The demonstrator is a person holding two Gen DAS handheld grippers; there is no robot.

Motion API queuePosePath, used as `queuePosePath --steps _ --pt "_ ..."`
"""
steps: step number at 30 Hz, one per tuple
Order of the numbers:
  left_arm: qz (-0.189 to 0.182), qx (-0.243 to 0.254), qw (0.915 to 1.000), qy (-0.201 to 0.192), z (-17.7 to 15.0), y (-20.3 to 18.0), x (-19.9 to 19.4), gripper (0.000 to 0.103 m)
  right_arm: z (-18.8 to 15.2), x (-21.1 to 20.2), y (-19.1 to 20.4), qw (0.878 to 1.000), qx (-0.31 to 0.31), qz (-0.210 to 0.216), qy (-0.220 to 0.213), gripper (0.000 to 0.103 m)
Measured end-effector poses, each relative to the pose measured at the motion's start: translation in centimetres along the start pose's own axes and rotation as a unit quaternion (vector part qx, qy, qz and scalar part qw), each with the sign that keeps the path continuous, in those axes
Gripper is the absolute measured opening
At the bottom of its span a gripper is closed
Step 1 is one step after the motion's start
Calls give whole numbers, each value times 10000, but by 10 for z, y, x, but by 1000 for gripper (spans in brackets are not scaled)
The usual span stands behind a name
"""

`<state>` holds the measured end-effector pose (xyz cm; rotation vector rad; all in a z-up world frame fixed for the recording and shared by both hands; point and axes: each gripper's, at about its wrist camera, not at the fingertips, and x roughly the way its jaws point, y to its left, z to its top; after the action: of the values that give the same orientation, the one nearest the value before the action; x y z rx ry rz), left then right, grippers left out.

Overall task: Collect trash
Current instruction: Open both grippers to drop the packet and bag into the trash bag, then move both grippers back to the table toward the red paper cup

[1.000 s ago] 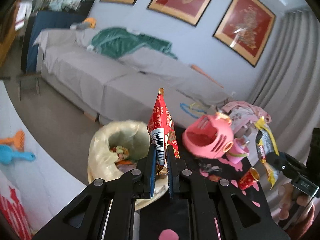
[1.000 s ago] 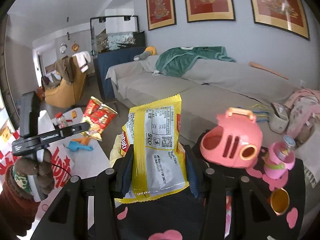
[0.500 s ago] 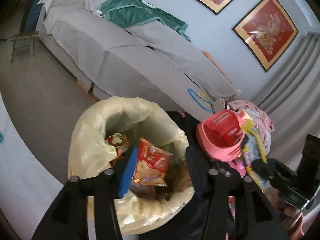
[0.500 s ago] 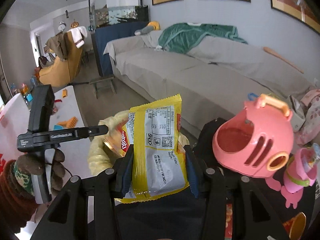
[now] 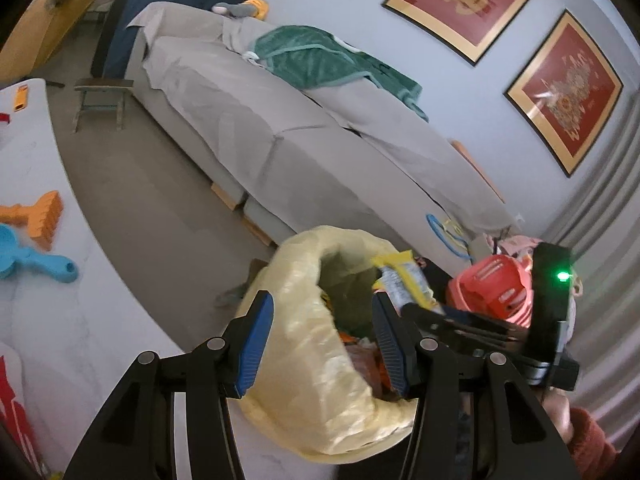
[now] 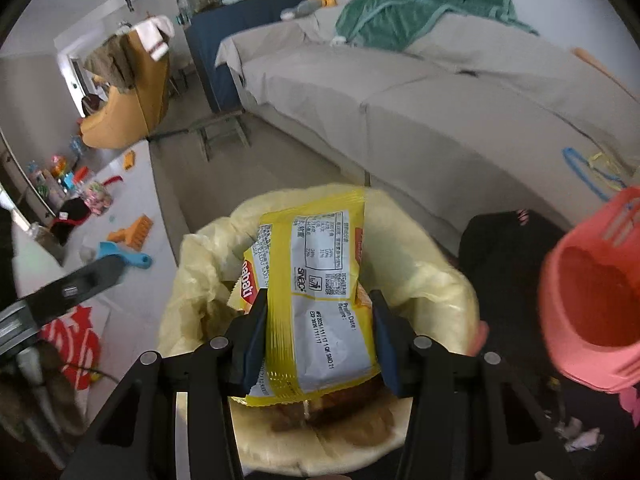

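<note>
A yellow plastic trash bag (image 5: 304,380) stands open at the table's edge with wrappers inside. My left gripper (image 5: 320,304) hangs open over the bag's near rim, nothing between its blue pads. My right gripper (image 6: 320,312) holds a yellow snack packet (image 6: 316,280) upright over the bag's mouth (image 6: 420,264). Its jaws are opening, with the packet still touching both pads. In the left wrist view the same packet (image 5: 400,276) pokes over the bag's far rim, with the right gripper (image 5: 420,308) behind it. One left gripper finger (image 6: 88,280) shows at the left edge.
A pink toy basket (image 6: 592,292) lies on its side on a black cloth (image 6: 504,248) right of the bag. An orange rake (image 5: 44,216) and a blue scoop (image 5: 24,256) lie on the white table. A grey sofa (image 5: 280,120) stands beyond the floor gap.
My left gripper opened and let the red snack packet fall into the bag, then sank toward the rim. My right gripper carried the yellow packet leftward and down over the bag's mouth.
</note>
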<state>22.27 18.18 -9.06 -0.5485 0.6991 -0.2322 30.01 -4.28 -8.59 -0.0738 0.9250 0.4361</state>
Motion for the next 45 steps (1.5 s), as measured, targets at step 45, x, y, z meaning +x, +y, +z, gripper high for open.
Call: queuePosePath --steps 45 --pt "-1191 1846 9513 2161 -180 -263 62 52 -267 -281 -195 9518 1391 -2348 -1400 63"
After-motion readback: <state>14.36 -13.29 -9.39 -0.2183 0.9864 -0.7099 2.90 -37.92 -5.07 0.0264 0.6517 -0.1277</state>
